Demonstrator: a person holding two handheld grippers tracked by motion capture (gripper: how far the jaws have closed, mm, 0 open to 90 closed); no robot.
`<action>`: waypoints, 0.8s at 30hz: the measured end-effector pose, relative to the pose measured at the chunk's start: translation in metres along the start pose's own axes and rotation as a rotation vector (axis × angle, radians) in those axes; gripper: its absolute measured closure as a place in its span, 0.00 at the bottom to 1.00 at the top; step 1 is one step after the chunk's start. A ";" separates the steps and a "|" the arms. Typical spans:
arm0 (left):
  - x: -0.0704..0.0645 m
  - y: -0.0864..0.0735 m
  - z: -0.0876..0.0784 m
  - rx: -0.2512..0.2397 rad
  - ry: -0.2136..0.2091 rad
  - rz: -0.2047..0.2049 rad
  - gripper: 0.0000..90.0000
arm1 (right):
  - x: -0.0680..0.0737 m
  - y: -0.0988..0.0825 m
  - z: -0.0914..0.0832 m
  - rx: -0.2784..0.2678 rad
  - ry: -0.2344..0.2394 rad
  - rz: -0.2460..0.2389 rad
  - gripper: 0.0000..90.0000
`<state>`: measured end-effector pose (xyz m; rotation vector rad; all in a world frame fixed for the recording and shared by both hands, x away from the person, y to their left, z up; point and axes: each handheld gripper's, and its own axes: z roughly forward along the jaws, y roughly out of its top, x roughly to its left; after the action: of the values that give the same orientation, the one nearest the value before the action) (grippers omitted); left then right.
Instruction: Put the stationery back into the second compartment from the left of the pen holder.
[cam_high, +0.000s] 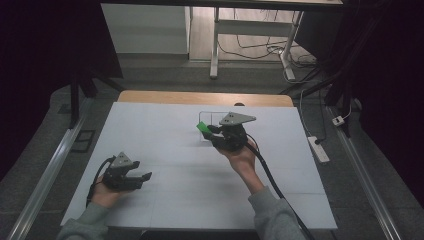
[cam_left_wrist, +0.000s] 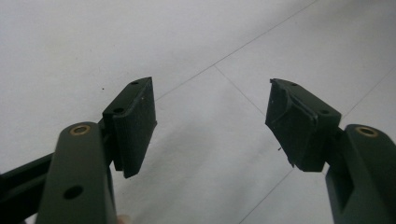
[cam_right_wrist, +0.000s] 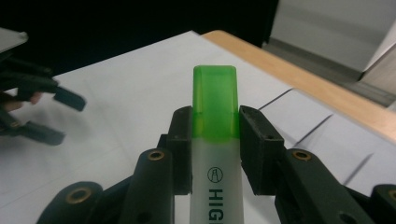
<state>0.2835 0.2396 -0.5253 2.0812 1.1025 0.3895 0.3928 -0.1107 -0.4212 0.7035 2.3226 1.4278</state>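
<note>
A highlighter (cam_right_wrist: 215, 88) with a green cap and a whitish barrel printed with black letters sits between the jaws of my right gripper (cam_right_wrist: 215, 122), which is shut on it just below the cap. From above, the right gripper (cam_high: 212, 131) hovers over the table's centre-back with the green cap (cam_high: 202, 127) pointing left. My left gripper (cam_high: 144, 177) rests low at the front left, its jaws pointing right. Its fingers (cam_left_wrist: 133, 123) stand wide apart over bare white surface, with nothing between them. The left gripper (cam_right_wrist: 44, 109) also appears blurred at the left of the right gripper view.
A white sheet (cam_high: 165, 145) covers the table, whose wooden edge (cam_high: 200, 97) shows at the back. A thin clear rectangular outline (cam_high: 214, 114) lies on the sheet by the right gripper. On the floor are a power strip (cam_high: 318, 149) at the right and desk legs (cam_high: 214, 60) with cables behind.
</note>
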 end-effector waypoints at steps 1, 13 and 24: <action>0.000 0.000 0.000 0.001 0.000 0.000 0.36 | -0.003 0.002 -0.001 -0.002 -0.011 -0.003 0.74; -0.001 0.000 0.001 0.007 -0.002 0.009 0.36 | -0.027 0.013 0.000 -0.020 -0.069 0.015 0.74; 0.000 0.000 0.002 0.013 -0.003 0.010 0.36 | -0.042 0.028 0.012 -0.048 -0.065 0.037 0.74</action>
<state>0.2847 0.2384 -0.5269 2.0989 1.0960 0.3853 0.4404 -0.1153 -0.4003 0.7712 2.2299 1.4490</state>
